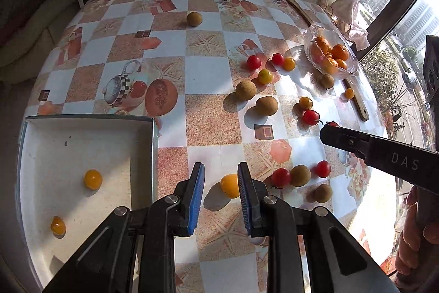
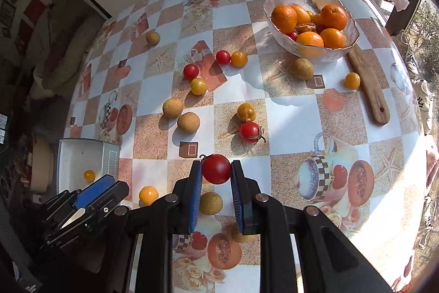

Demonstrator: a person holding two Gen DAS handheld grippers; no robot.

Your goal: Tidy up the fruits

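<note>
Tongs, blue ribbed pads, pinch glossy round red tomato; left tongs pressed together.

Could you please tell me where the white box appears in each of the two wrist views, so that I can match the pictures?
Left wrist view: the white box fills the lower left, close to the camera, open side up.
Right wrist view: the box is small, at the left edge below the middle.
Shared landmark: the bowl of oranges, at the right in the left wrist view and at the upper right in the right wrist view.
</note>
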